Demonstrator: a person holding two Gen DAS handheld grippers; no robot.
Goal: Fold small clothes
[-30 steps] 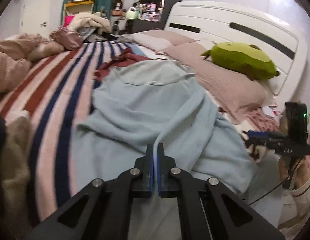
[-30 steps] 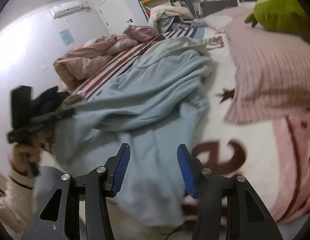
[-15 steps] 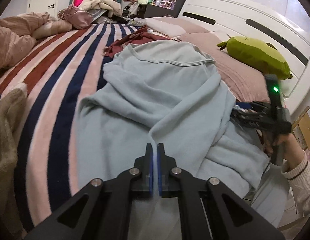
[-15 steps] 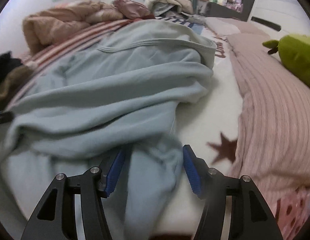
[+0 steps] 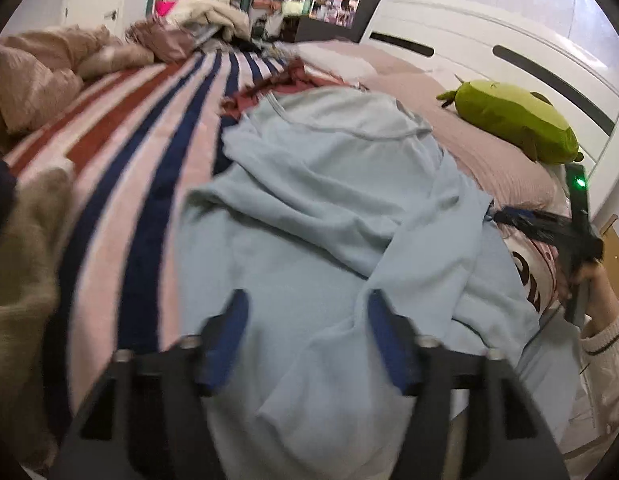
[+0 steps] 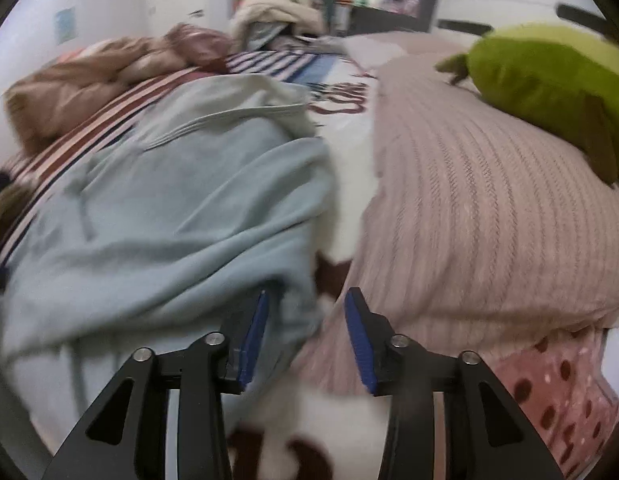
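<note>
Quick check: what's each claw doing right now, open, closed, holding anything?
Left claw: open, holding nothing, over the light blue garment.
Right claw: open, at the garment's edge, nothing gripped.

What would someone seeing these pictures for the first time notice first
The big light blue garment fills the middle of the bed, rumpled and partly folded over itself, with the left gripper open just above its near edge. A bright green plush toy lies on the pink ribbed pillow by the white headboard. The right gripper is open at the garment's right edge.
</note>
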